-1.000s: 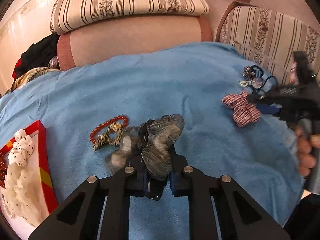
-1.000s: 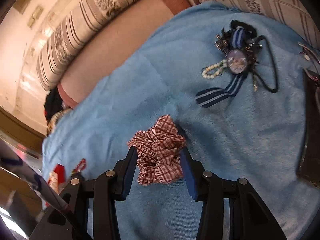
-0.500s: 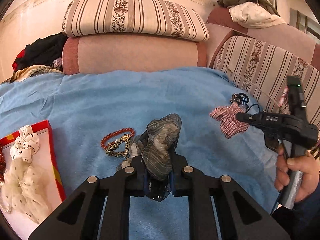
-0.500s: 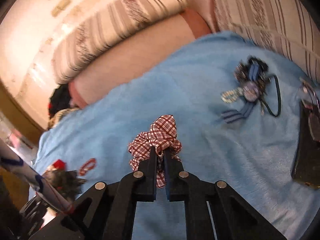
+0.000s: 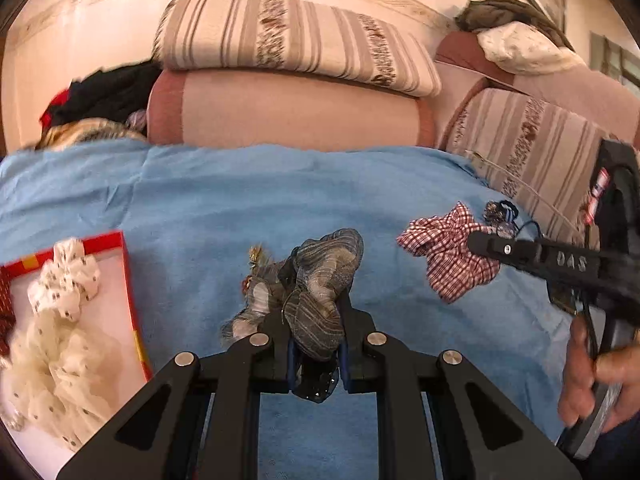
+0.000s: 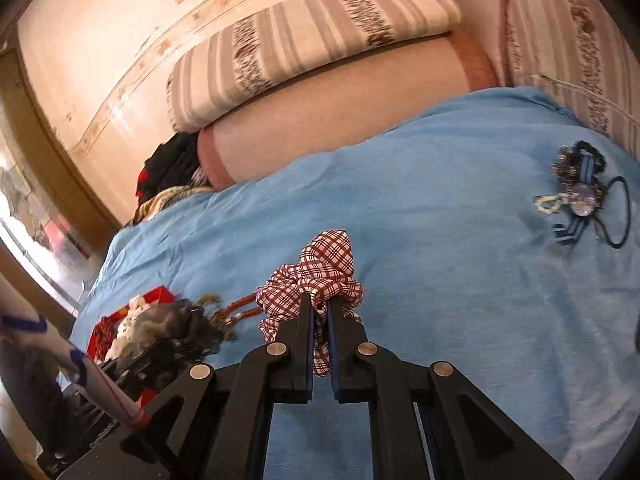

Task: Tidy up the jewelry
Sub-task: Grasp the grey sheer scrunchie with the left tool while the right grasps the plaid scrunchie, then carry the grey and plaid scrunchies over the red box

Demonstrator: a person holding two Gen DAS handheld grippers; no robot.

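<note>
Blue blanket (image 5: pixel 208 200) spread over the sofa seat.
On it lie a red-rimmed box (image 5: pixel 130 276), red bead bracelet (image 6: pixel 240 308) and dark jewelry cluster (image 6: pixel 580 196).

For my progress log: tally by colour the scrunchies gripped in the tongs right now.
Grey striped scrunchie, in left tongs: 1
Red-and-white checked scrunchie, in right tongs: 1
Total: 2
</note>
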